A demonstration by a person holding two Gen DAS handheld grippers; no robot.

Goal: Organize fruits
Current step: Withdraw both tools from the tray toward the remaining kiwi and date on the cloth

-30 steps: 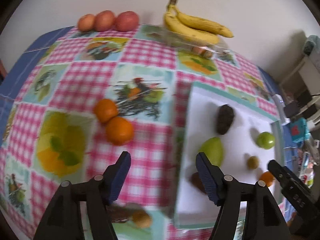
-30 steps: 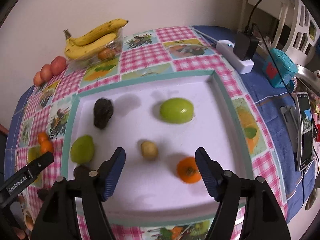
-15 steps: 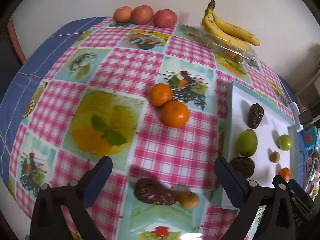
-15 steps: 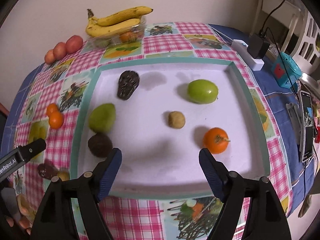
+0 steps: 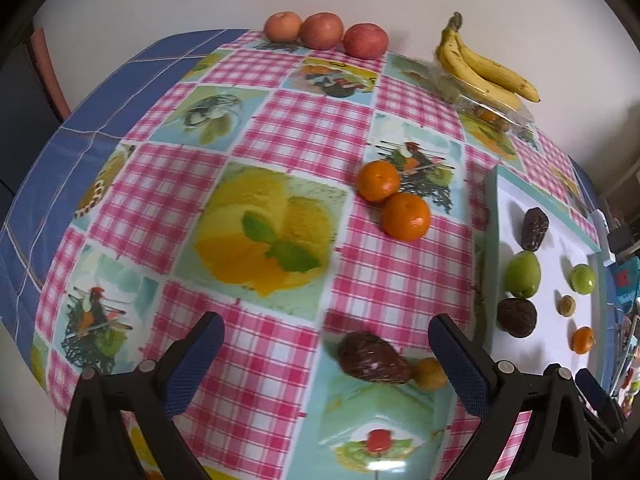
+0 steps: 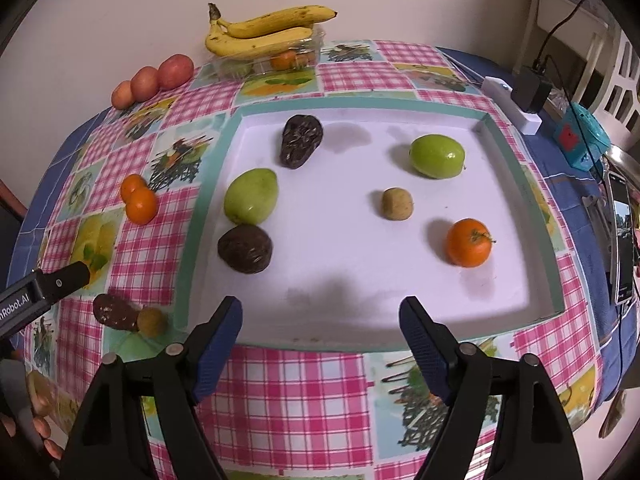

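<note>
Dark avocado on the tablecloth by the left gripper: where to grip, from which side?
Grip the avocado across its fat middle, coming straight down with the left gripper, jaws open. It lies on its side, narrow end touching a small yellow fruit, so close across the width, clear of that end.

The cloth (image 6: pixel 280 392) is pink-and-white check with pale teal fruit panels, blue at its edges. The tray (image 6: pixel 208 200) is white with a teal rim. On it lie two green fruits (image 6: pixel 251 196), two dark brown ones (image 6: pixel 245 249), a tan one (image 6: pixel 397 203) and an orange (image 6: pixel 469 242). Far bananas (image 6: pixel 260 32) are yellow.
</note>
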